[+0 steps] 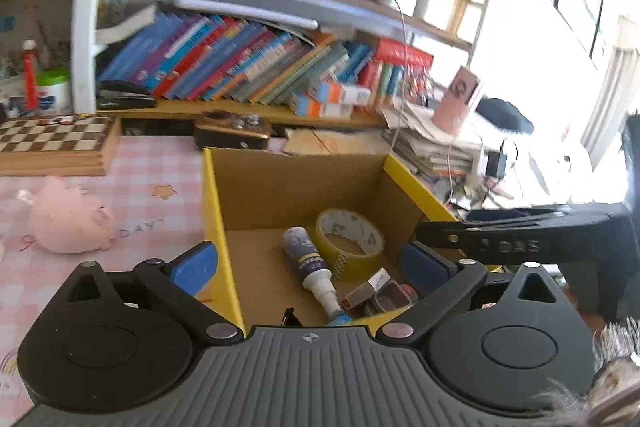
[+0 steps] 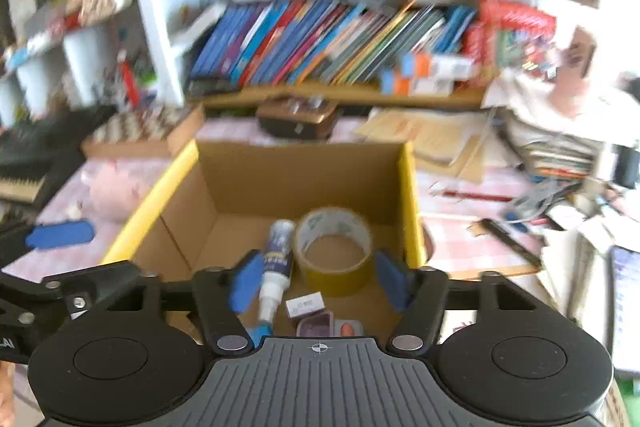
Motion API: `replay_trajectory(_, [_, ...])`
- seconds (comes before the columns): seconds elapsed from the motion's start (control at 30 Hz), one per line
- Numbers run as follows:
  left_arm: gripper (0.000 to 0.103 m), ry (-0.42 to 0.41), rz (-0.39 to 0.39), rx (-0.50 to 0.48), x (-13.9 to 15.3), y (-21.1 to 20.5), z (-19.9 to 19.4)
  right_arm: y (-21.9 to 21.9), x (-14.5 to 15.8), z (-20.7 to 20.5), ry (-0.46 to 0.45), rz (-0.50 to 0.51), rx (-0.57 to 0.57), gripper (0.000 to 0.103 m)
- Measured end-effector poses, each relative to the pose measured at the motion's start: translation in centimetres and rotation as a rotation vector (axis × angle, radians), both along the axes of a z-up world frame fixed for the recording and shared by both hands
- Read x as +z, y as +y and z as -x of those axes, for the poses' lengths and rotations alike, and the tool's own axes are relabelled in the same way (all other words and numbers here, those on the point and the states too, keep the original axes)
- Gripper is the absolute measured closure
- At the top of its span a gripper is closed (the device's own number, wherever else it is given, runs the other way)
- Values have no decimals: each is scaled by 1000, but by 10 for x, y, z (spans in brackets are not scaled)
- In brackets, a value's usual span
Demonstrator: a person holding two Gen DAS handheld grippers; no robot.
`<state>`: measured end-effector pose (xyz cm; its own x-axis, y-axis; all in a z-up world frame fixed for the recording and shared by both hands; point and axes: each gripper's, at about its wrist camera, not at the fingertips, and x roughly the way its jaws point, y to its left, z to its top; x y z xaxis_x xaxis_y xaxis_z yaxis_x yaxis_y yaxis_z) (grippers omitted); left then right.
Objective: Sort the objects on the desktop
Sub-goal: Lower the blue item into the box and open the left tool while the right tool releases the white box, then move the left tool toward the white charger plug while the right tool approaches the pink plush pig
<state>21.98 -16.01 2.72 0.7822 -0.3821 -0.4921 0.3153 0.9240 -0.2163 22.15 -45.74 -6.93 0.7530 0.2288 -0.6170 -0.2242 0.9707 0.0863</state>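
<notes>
Both claws (image 1: pixel 310 267) (image 2: pixel 318 281) wide apart, empty

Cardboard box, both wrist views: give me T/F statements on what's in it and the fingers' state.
1. The tape roll lies inside the cardboard box. True.
2. The spray bottle stands upright. False: it lies on its side beside the tape roll.
3. The right gripper is shut on the tape roll. False: its fingers are spread and hold nothing.
4. The pink plush toy is outside the box, on the tablecloth. True.
5. The left gripper holds the chessboard. False: its fingers are open and empty.
</notes>
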Motion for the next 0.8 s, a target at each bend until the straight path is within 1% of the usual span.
replay_trajectory(0.03, [0, -5, 7, 13, 1, 3, 7, -1, 1, 8, -13, -15, -18, 27])
replay_trajectory(0.07, [0, -8, 11, 20, 1, 6, 13, -2, 1, 15, -18, -24, -36, 23])
replay_trajectory(0.1, [0, -10, 12, 28, 0, 8, 17, -3, 1, 21, -21, -28, -51, 16])
replay_trajectory(0.13, [0, -14, 9, 35, 0, 10, 23, -3, -1, 29, -23, -33, -63, 15])
replay_trajectory(0.33, [0, -14, -27, 68, -10, 21, 59, 5, -17, 70, 10, -15, -107, 13])
replay_trajectory(0.5, [0, 30, -19, 91, -21, 35, 83, 21, -27, 101, 21, 5, -110, 9])
replay_trajectory(0.57, [0, 41, -20, 96, -24, 41, 92, 26, -29, 113, 25, -13, -106, 7])
replay_trajectory(0.67, [0, 50, -11, 81, -25, 49, 103, 30, -28, 127, 26, -66, -86, 6])
replay_trajectory(0.8, [0, 27, -7, 63, -20, 60, 120, 35, -23, 146, -1, -123, -94, 3])
